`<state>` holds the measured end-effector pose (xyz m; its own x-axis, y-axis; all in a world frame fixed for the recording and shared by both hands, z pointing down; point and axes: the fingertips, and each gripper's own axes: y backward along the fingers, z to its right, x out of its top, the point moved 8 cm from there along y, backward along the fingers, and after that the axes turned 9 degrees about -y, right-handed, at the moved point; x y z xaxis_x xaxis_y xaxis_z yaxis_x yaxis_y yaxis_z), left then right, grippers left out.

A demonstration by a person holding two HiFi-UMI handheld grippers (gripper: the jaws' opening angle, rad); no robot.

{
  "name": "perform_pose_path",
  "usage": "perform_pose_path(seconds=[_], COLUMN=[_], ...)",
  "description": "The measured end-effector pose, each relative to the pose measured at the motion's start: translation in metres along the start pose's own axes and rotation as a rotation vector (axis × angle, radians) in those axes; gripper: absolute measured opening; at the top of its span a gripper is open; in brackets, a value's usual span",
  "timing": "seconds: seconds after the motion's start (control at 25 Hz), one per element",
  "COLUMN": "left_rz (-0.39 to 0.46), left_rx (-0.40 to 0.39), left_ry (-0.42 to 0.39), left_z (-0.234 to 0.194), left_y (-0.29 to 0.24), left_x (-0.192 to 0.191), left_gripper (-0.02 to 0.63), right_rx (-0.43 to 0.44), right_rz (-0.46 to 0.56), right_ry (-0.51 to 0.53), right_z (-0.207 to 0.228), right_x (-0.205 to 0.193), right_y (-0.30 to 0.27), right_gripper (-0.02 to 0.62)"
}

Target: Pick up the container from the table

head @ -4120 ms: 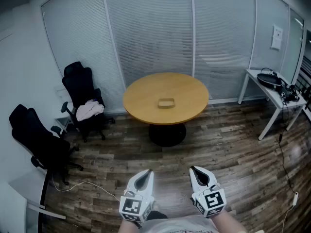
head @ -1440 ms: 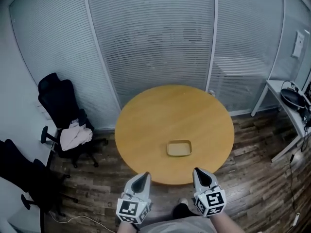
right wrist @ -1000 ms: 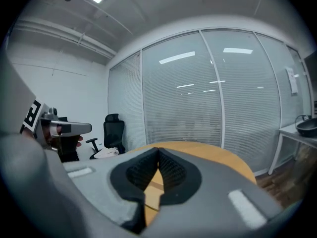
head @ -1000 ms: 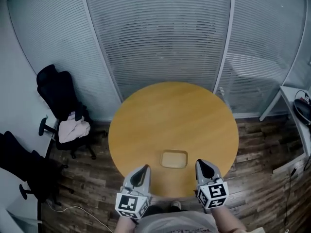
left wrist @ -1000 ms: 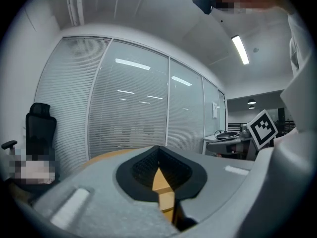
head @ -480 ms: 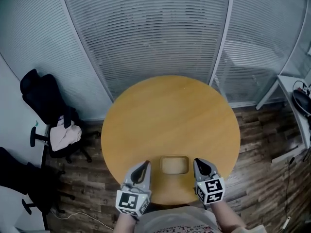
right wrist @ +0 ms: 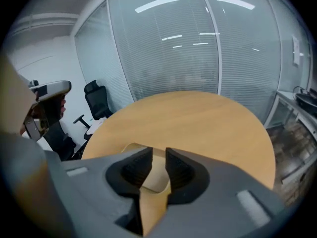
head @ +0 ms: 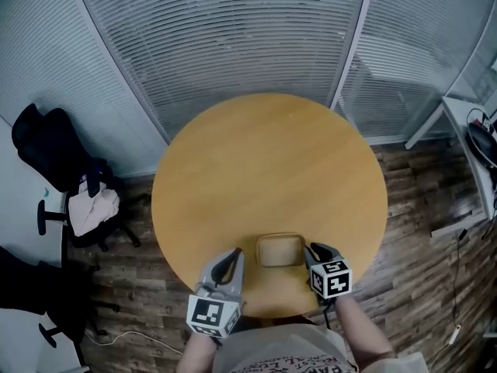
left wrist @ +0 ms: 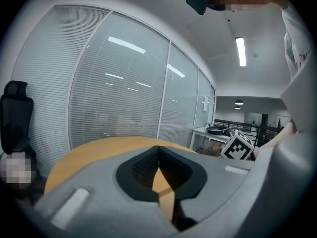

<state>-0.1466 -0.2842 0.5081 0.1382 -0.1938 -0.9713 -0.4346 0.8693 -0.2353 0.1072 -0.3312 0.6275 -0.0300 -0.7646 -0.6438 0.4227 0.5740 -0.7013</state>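
A shallow tan container (head: 279, 249) lies near the front edge of the round wooden table (head: 268, 169). My left gripper (head: 234, 253) hovers just left of it, jaws shut and empty; in the left gripper view (left wrist: 158, 150) its tips meet over the tabletop (left wrist: 94, 152). My right gripper (head: 310, 249) is tilted down at the container's right edge. Its jaws are opening. In the right gripper view the gap (right wrist: 158, 155) frames the container (right wrist: 154, 180), and the pads do not press on it.
Two black office chairs (head: 46, 142) stand at the left, one with a pale cloth (head: 92, 208). Glass walls with blinds (head: 233, 37) curve behind the table. A white desk (head: 466, 115) stands at the right on the wood floor.
Both grippers have come forward and down to either side of the container. The right one has tipped downward and its jaws have parted. The left one stays shut.
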Motion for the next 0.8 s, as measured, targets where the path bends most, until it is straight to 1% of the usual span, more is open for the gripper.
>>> perform_pose_path(seconds=[0.12, 0.28, 0.4, 0.52, 0.6, 0.68, 0.8], left_rz=[-0.026, -0.058, -0.077, -0.098, -0.106, -0.103, -0.099], left_rx=[-0.006, -0.007, -0.006, 0.004, 0.002, -0.01, -0.017], left_ry=[0.007, 0.02, 0.03, 0.038, 0.03, 0.019, 0.026], left_z=[-0.002, -0.004, -0.005, -0.011, -0.014, -0.014, -0.017], left_y=[-0.001, -0.001, 0.0, 0.0, -0.002, -0.002, -0.001], left_x=[-0.01, -0.02, -0.025, -0.031, -0.033, -0.032, -0.035], left_gripper=[0.002, 0.002, 0.002, 0.002, 0.002, 0.002, 0.002], right_rx=[-0.047, -0.126, -0.155, -0.153, -0.157, -0.168, -0.188], right_rz=[-0.091, -0.179, -0.235, -0.263, -0.266, -0.269, -0.287], right_ry=[-0.013, -0.016, -0.04, -0.092, -0.127, -0.146, -0.157], right_z=[0.008, 0.02, 0.03, 0.034, 0.036, 0.038, 0.038], right_x=[-0.013, -0.025, -0.032, -0.035, -0.035, -0.037, -0.039], right_y=[-0.021, -0.042, -0.055, -0.067, -0.073, -0.077, -0.084], right_gripper=[0.095, 0.101, 0.101, 0.101, 0.101, 0.1, 0.083])
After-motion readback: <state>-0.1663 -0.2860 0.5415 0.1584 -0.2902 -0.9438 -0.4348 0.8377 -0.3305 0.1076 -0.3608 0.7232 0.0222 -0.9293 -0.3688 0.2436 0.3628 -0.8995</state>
